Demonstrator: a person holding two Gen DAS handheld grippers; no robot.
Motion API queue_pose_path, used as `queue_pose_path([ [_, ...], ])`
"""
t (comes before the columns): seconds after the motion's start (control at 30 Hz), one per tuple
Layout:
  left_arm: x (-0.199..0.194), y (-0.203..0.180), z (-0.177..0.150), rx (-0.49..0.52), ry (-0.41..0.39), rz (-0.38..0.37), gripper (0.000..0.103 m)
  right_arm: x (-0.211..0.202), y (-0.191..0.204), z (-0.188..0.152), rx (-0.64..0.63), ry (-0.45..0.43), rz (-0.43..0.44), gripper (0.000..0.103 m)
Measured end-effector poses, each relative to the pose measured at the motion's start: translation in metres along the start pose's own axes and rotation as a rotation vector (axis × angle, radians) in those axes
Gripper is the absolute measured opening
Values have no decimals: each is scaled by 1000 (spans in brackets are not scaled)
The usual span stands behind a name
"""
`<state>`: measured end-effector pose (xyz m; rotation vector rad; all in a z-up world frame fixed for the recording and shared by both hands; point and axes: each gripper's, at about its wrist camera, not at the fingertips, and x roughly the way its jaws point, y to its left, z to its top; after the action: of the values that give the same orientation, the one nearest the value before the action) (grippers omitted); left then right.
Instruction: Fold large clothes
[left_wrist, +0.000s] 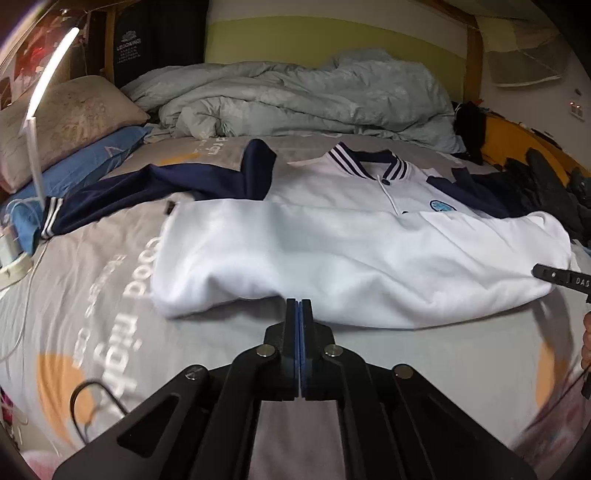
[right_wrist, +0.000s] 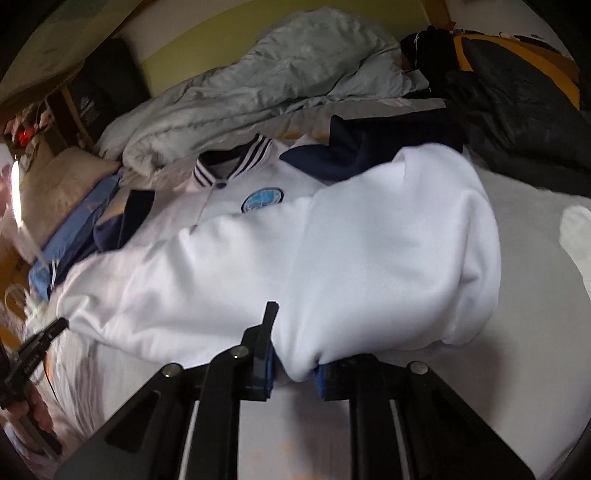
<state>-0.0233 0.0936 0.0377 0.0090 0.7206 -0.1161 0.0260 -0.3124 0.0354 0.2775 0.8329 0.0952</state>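
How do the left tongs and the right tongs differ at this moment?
The left tongs are shut with nothing between their pads; the right tongs are shut on a fold of the white jacket. The left tongs sit just in front of the jacket's edge, the right ones at it. Both have black arms and blue pads.

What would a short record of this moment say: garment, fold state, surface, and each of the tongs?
garment: jacket, white body, navy sleeves, striped collar
fold state: lower part folded up over the chest; one sleeve lies spread out to the side
surface: bed, with a quilt bunched behind the jacket
left tongs: shut, nothing seen between them, at the jacket's near edge
right tongs: shut on the jacket's near fold
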Motion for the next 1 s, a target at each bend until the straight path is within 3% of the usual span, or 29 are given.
queue_pose_path([
  [0.13, -14, -6, -15, 82, -13, 16, 0, -7, 3, -21, -2, 19, -2, 16],
  [0.23, -7, -8, -14, 57, 29, -72, 0, 2, -5, -25, 51, 46, -7, 18],
  [0.3, -6, -13, -10, 46, 25, -89, 0, 8, -5, -24, 54, 55, -22, 18],
  [0.33, -7, -15, -8, 51, 25, -94, 6, 8, -3, -24, 40, 51, -33, 20],
  [0.4, -3, -16, -6, 43, 48, -82, 43, 6, 0, -25, 15, 37, -55, 24],
  [0.43, 0, -13, -5, 17, 59, -65, 83, 6, 0, -25, 12, 30, -68, 27],
  [0.47, 3, -9, -5, -16, 65, -54, 102, 5, -1, -25, 12, 28, -74, 28],
  [0.57, 24, 11, 1, -138, 124, -81, 101, 7, -3, -26, 1, 31, -86, 34],
  [0.63, 48, 30, 8, -241, 183, -88, 101, 8, -3, -27, -9, 29, -107, 44],
  [0.77, 94, 61, 21, -379, 233, -132, 91, 11, -6, -24, -1, 28, -110, 45],
  [0.8, 102, 61, 26, -349, 231, -135, 84, 12, -8, -23, 5, 26, -106, 46],
  [0.83, 106, 61, 31, -315, 211, -93, 49, 12, -9, -21, 10, 23, -104, 46],
  [0.87, 108, 60, 34, -305, 200, -110, 29, 13, -10, -21, 16, 22, -102, 46],
  [0.9, 108, 58, 35, -302, 191, -153, 23, 14, -13, -19, 30, 22, -99, 46],
  [0.93, 102, 54, 35, -287, 172, -142, 20, 15, -15, -19, 42, 23, -92, 46],
  [1.0, 86, 42, 34, -223, 141, -66, 19, 17, -17, -17, 58, 25, -87, 46],
])
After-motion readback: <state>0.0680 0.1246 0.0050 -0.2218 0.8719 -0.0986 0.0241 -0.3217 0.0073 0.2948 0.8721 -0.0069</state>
